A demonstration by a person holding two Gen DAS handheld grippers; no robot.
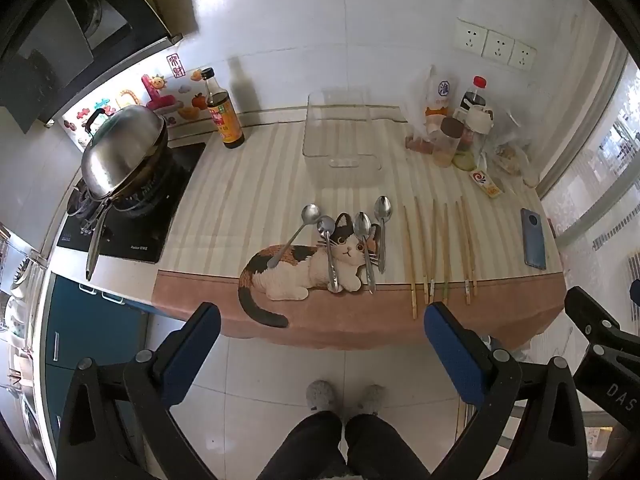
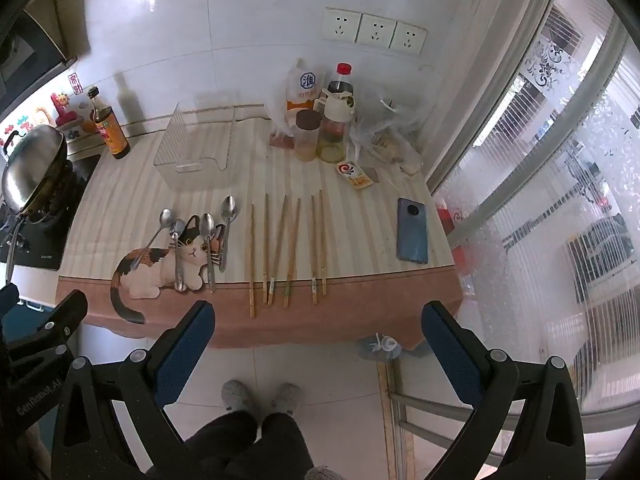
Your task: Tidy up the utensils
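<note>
Four metal spoons [image 1: 344, 240] and six wooden chopsticks [image 2: 288, 248] lie on the tabletop [image 1: 224, 200] ahead of both grippers, before a clear bin [image 1: 340, 128]. They are probably light, stiff and slippery; best pinched mid-handle. The left gripper [image 1: 320, 352] and right gripper [image 2: 316, 352] hang wide open, empty, touching nothing.

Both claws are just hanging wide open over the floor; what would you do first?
Probably lower the left gripper toward the four metal spoons nearest it. Nothing is held, the clear plastic bin is empty, and the spoons lie directly ahead.
</note>
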